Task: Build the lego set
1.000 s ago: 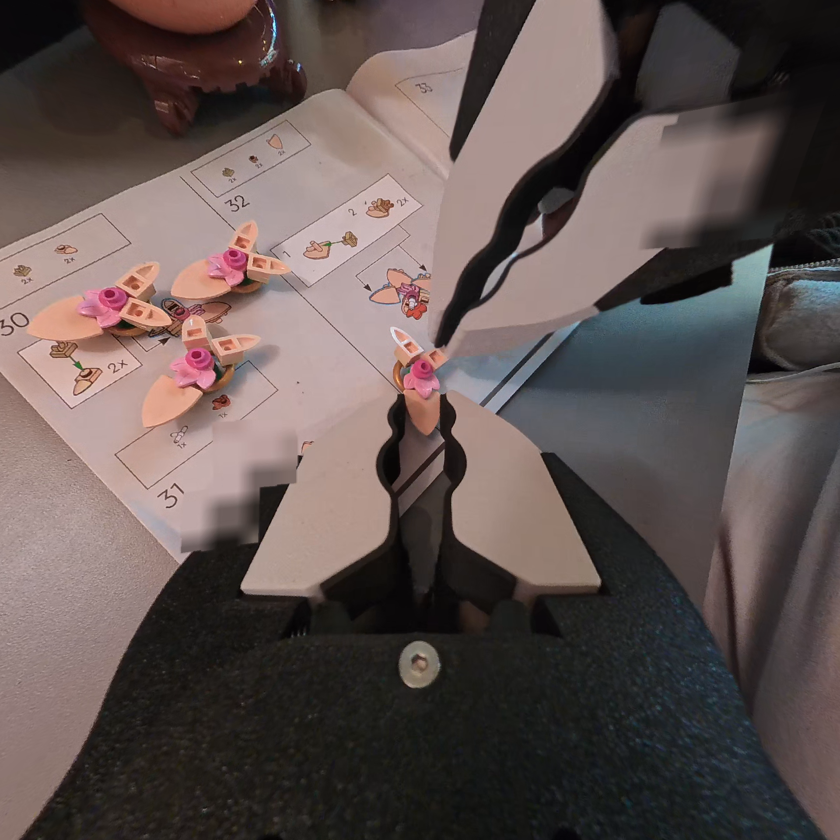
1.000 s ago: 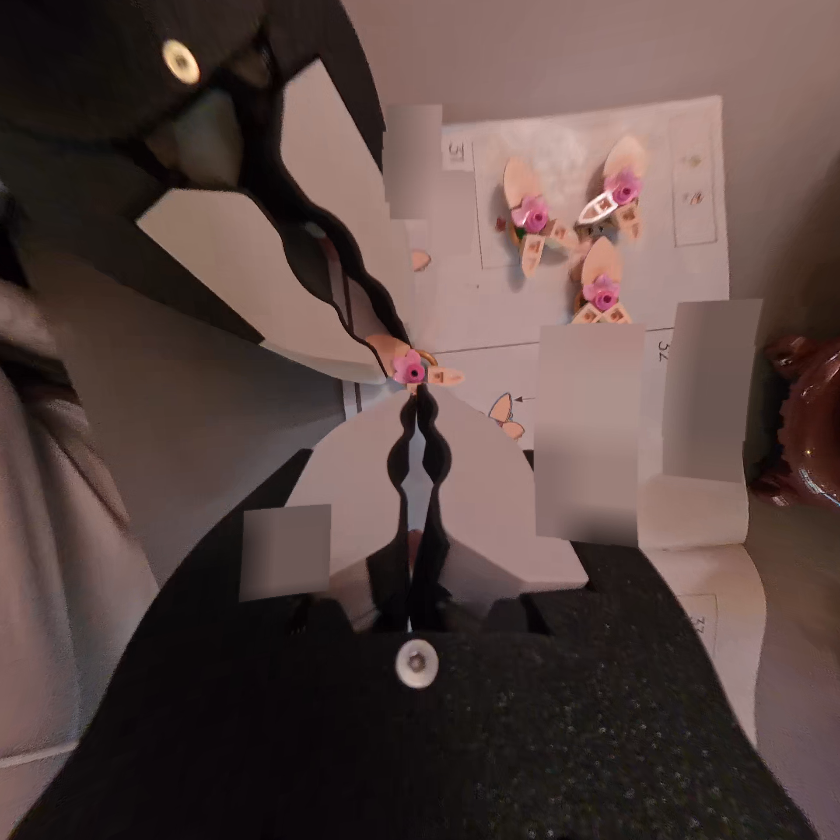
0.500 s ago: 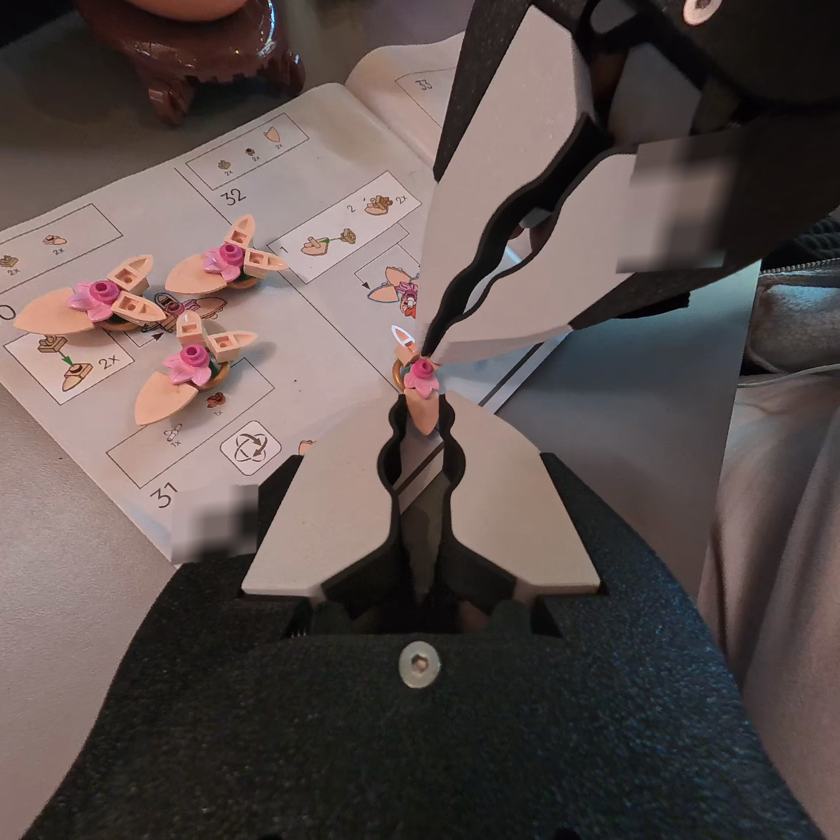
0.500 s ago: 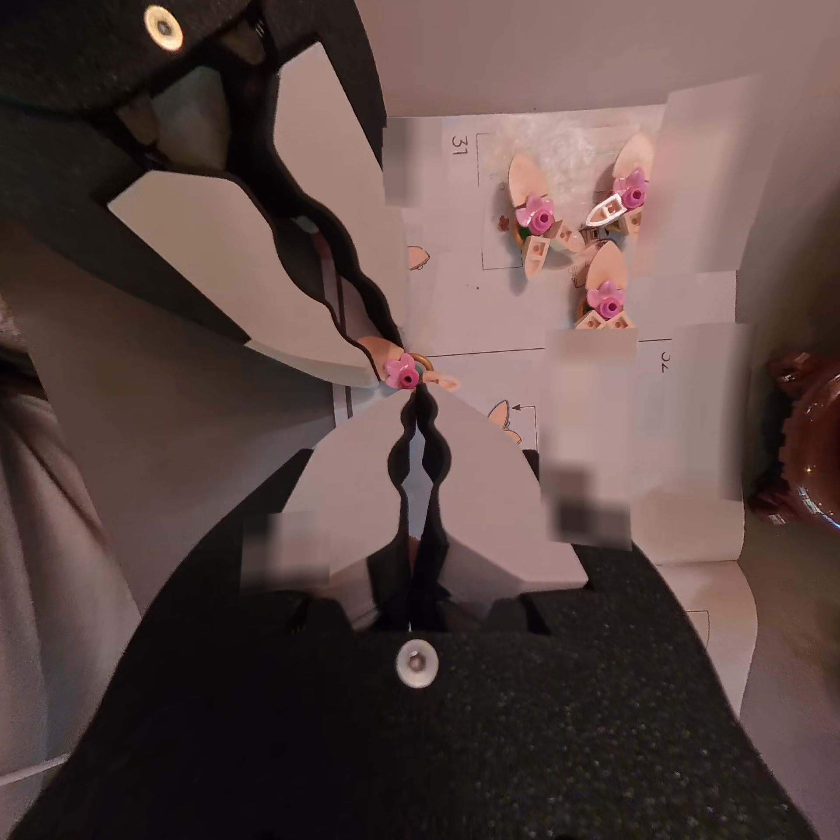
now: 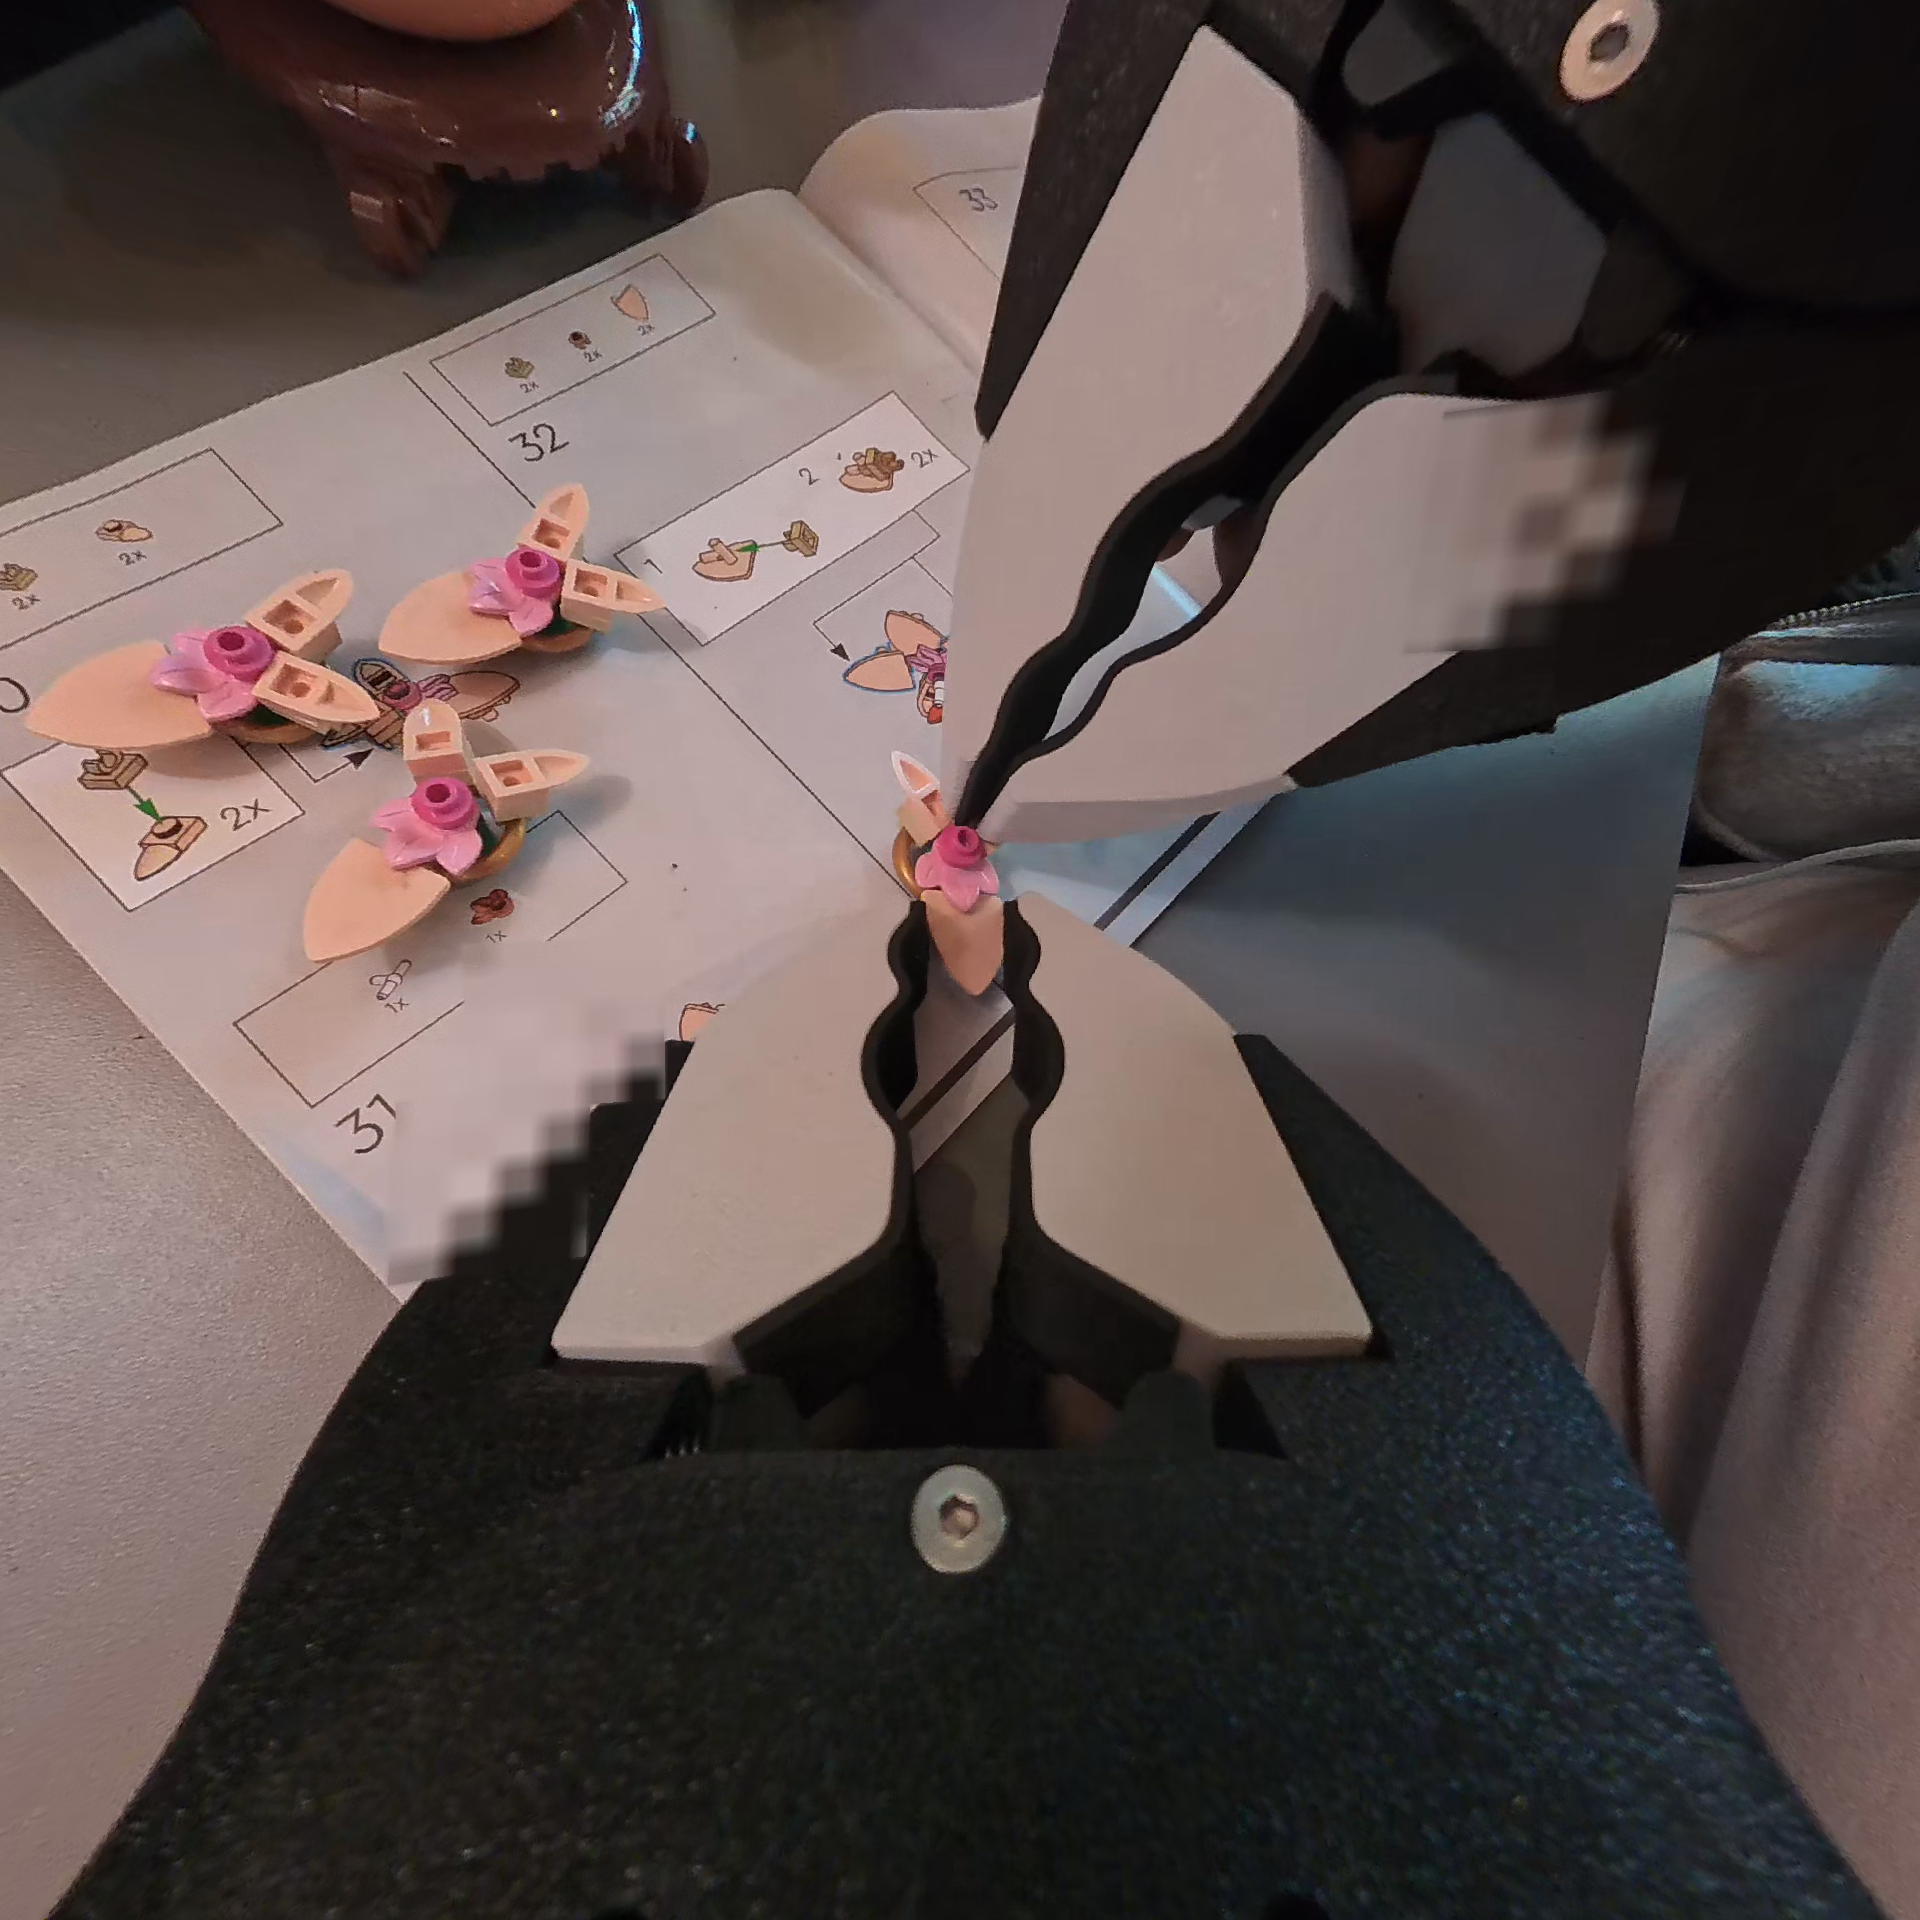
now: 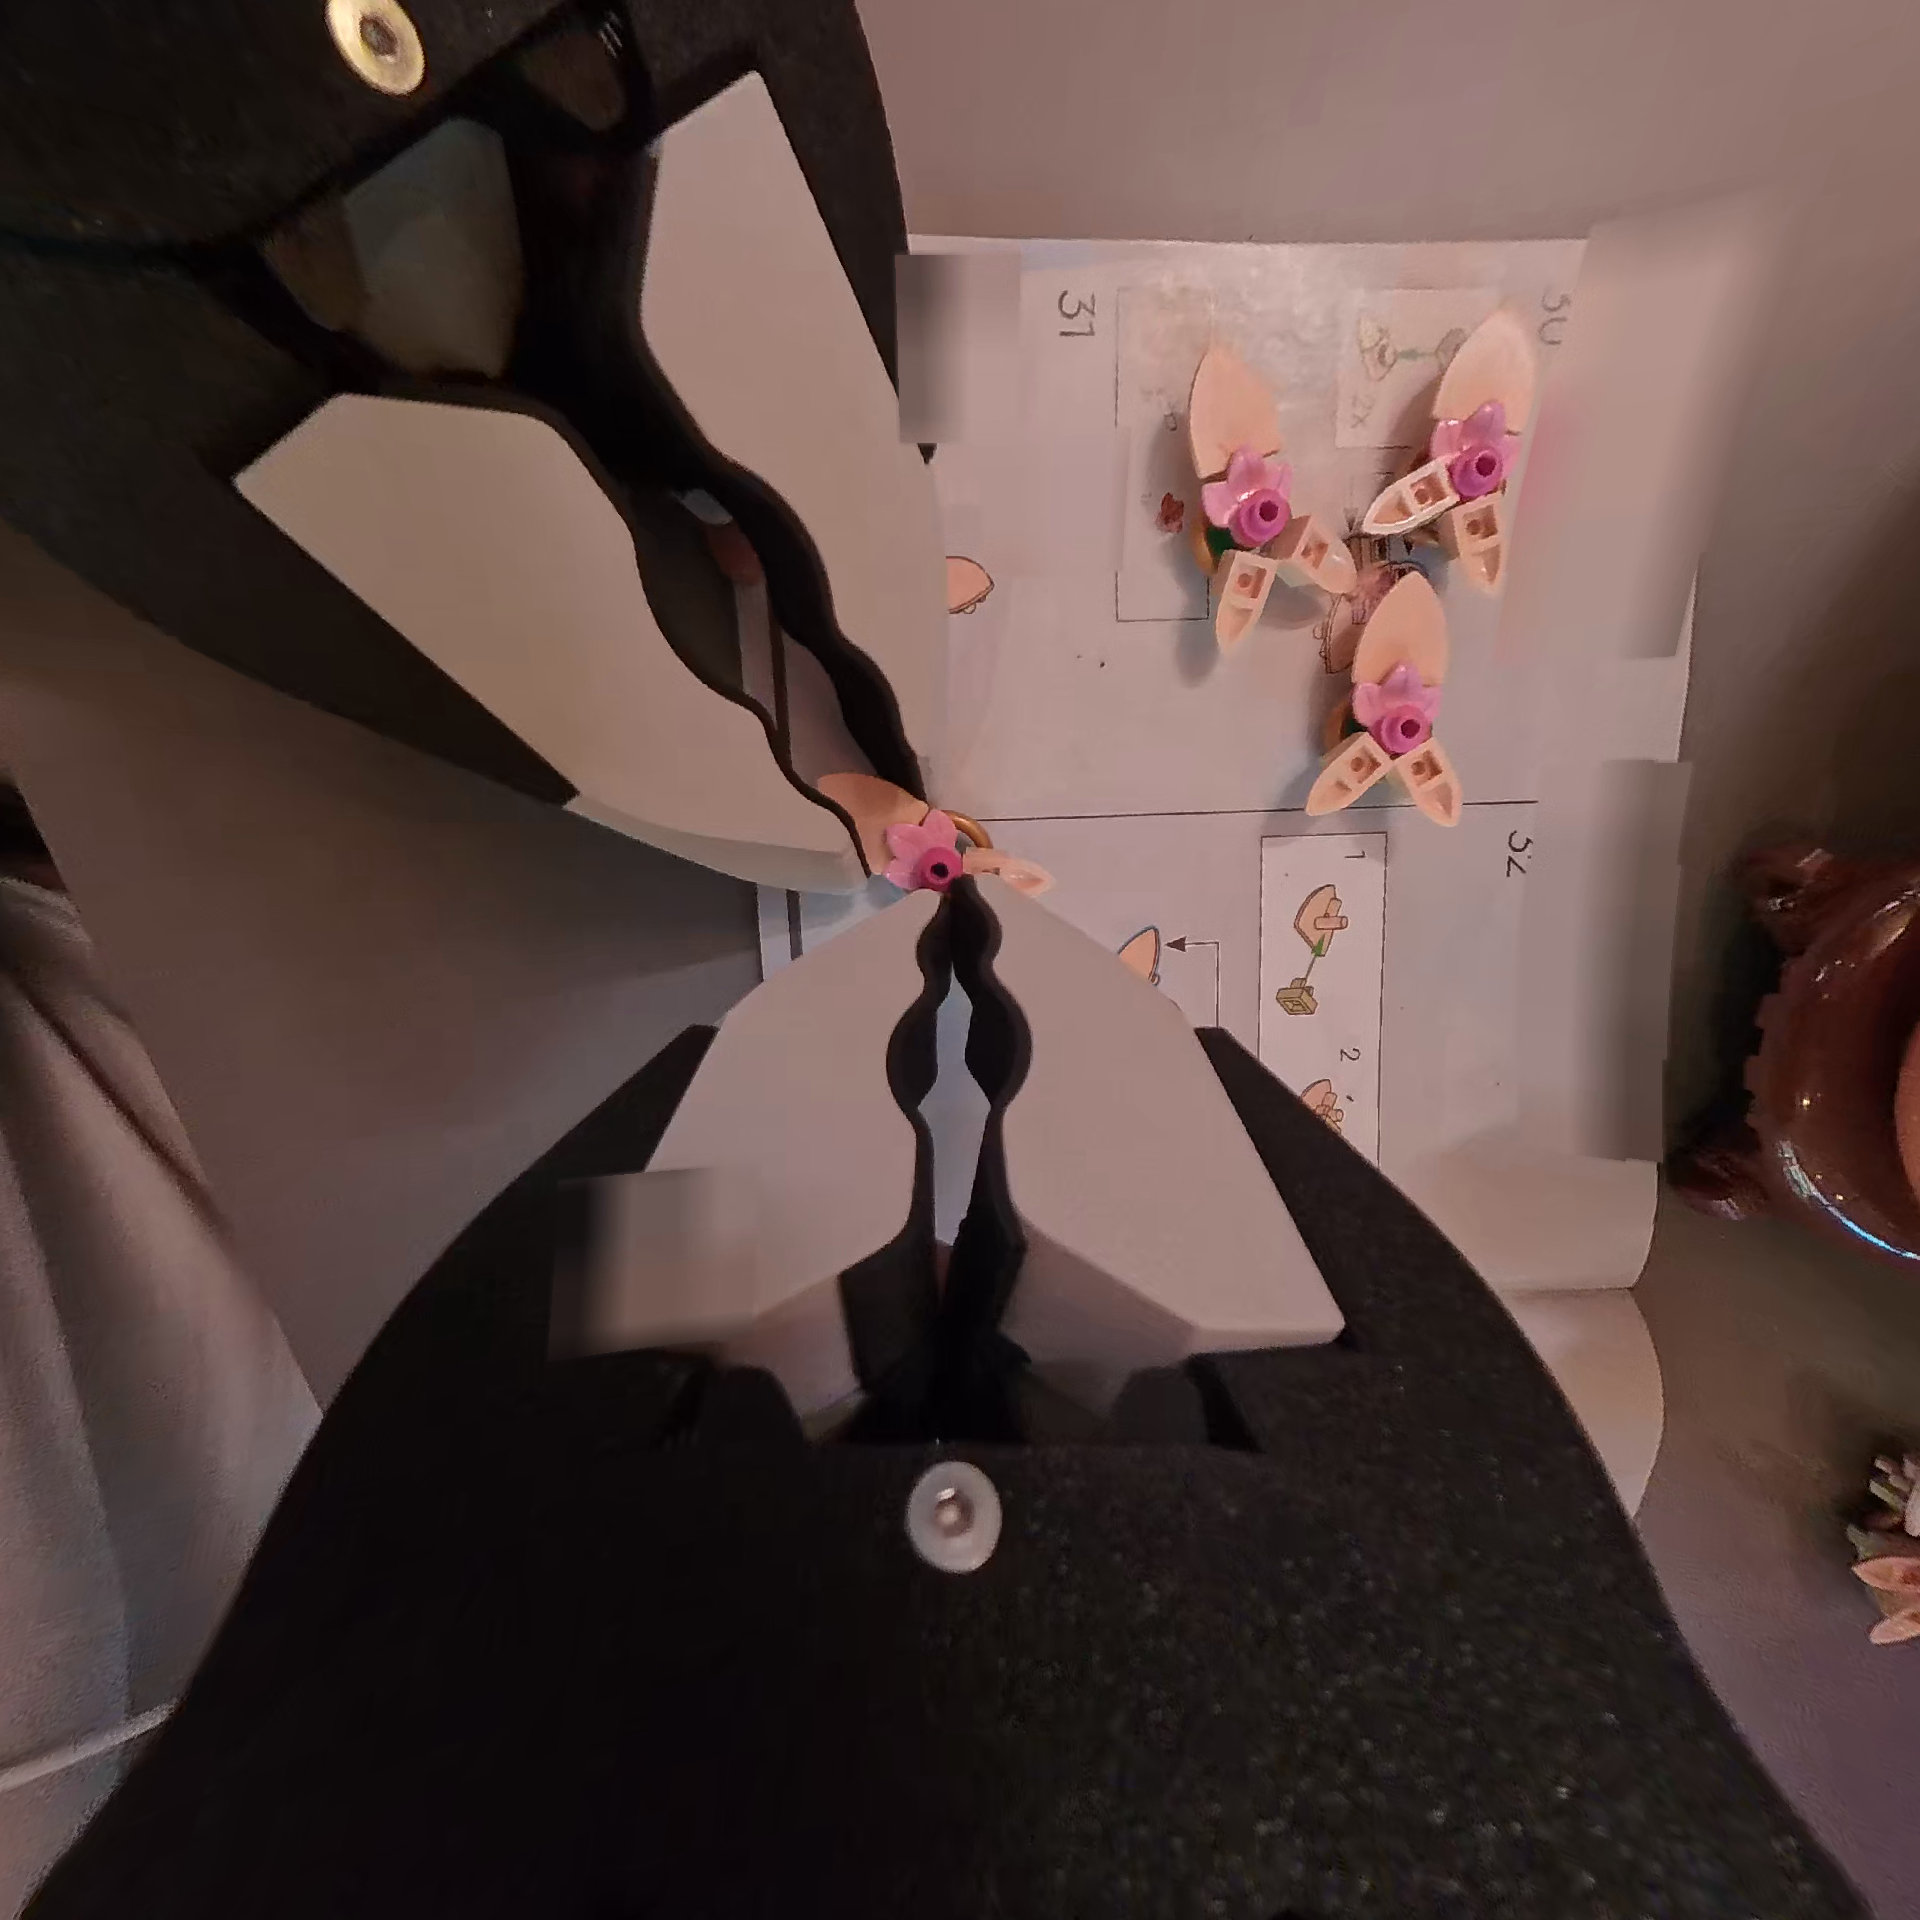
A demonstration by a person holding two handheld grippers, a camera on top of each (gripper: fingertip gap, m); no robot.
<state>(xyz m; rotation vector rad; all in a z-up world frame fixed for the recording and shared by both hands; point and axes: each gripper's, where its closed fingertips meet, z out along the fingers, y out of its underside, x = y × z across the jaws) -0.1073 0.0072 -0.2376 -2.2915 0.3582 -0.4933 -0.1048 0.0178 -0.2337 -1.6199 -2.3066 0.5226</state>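
My left gripper (image 5: 964,940) is shut on the large beige petal of a small flower assembly (image 5: 958,868), which has a pink blossom, a gold ring and one small beige petal showing, and holds it above the instruction booklet (image 5: 727,748). My right gripper (image 6: 951,902) is shut, and its tips press on the flower (image 6: 925,852) beside the pink stud. Anything between its tips is hidden. In the left wrist view the right gripper (image 5: 977,821) comes in from the upper right. In the right wrist view the left gripper (image 6: 883,821) comes in from the upper left.
Three finished flowers (image 5: 223,675) (image 5: 520,613) (image 5: 436,831) lie on the booklet's left page, and also show in the right wrist view (image 6: 1247,509). A brown glossy stand (image 5: 468,104) is behind the booklet. Grey fabric (image 5: 1787,1143) lies at the right. More small pieces (image 6: 1891,1558) sit at the right edge. The tips of both grippers are at nearly the same place.
The right gripper's tips have come down the last bit onto the flower beside the pink stud. The left gripper still holds the large petal, and both have drifted slightly over the booklet.
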